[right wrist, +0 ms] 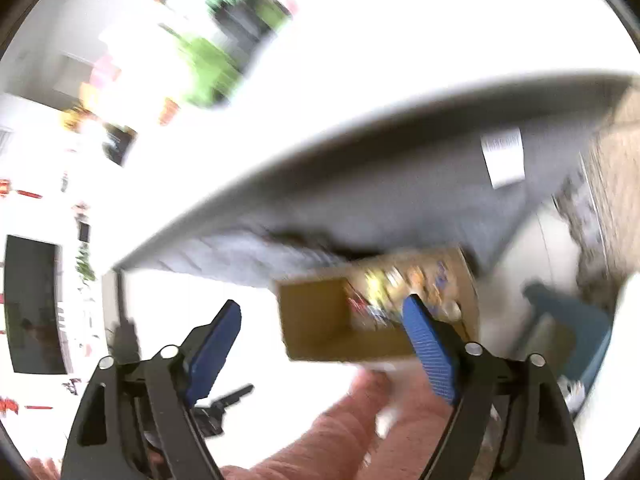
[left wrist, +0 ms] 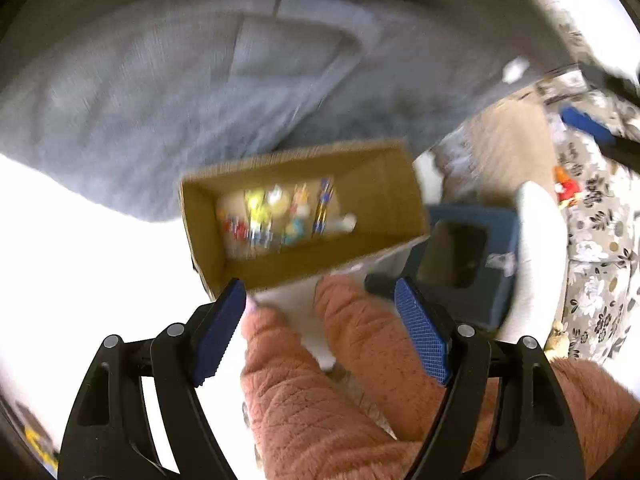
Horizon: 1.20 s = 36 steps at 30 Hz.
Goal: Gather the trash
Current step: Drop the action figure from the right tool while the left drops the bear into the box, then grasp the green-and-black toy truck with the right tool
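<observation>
A: What sits nearest the left gripper [left wrist: 322, 338]?
B: Pink-trousered legs [left wrist: 304, 392], between its spread, empty fingers. The right gripper [right wrist: 324, 348] gapes empty too.
A: And the trash?
B: Colourful wrappers [left wrist: 280, 216] lie in the open cardboard box [left wrist: 384, 196] beyond, beside a blue bin [left wrist: 492, 256], before the grey sofa [left wrist: 160, 92]. Any writing is too blurred to read.

Overexposed glare, motion blur, fisheye warp

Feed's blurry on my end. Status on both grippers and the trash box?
Left gripper open, empty. Right gripper open, empty. Cardboard box below on floor, colourful wrappers inside. Person's pink-clad legs between grippers and box.
</observation>
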{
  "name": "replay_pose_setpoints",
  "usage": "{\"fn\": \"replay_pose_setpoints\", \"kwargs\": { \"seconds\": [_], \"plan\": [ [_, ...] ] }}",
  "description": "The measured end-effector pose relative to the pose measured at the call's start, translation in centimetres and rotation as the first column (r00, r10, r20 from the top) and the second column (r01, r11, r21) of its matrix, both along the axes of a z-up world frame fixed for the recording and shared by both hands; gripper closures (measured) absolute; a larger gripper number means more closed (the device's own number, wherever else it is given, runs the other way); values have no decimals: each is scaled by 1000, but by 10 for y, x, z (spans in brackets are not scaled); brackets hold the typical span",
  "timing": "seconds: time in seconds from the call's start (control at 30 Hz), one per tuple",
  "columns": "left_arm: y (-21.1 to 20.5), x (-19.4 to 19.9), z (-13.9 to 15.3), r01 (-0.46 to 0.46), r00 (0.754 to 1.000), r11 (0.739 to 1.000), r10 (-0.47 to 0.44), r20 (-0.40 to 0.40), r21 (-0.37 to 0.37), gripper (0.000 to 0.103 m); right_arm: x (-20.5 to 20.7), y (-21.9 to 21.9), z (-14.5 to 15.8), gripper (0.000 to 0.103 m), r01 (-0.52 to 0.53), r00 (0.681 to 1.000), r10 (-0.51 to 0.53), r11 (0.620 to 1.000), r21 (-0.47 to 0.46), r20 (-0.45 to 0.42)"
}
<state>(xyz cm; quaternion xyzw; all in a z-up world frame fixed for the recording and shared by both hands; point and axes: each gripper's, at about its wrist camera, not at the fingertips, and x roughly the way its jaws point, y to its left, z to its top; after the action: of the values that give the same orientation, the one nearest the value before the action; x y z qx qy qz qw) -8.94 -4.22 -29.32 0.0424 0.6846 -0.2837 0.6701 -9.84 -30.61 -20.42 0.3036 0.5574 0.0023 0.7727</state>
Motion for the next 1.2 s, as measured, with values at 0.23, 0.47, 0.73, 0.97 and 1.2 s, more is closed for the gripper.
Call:
{"fn": "replay_pose_setpoints", "kwargs": {
  "seconds": [0.23, 0.47, 0.73, 0.97, 1.2],
  "plan": [
    [8, 1, 66, -2, 980, 1000, 5, 198, -17, 27, 69, 0, 60, 19, 115, 982, -110, 993, -29, 153],
    [24, 3, 83, -36, 966, 999, 36, 255, -5, 27, 135, 1, 38, 42, 208, 978, -204, 971, -114, 47],
    [40, 10, 84, -77, 967, 997, 79, 242, -20, 27, 147, -4, 23, 58, 171, 985, -171, 975, -141, 17],
    [40, 19, 97, -78, 962, 996, 86, 258, -39, 27, 123, -10, 40, 58, 148, 989, -142, 978, -146, 52],
    [64, 86, 149, -225, 890, 973, 228, 395, -53, 27, 97, -10, 86, 58, 139, 976, -122, 987, -83, 178]
  ]
}}
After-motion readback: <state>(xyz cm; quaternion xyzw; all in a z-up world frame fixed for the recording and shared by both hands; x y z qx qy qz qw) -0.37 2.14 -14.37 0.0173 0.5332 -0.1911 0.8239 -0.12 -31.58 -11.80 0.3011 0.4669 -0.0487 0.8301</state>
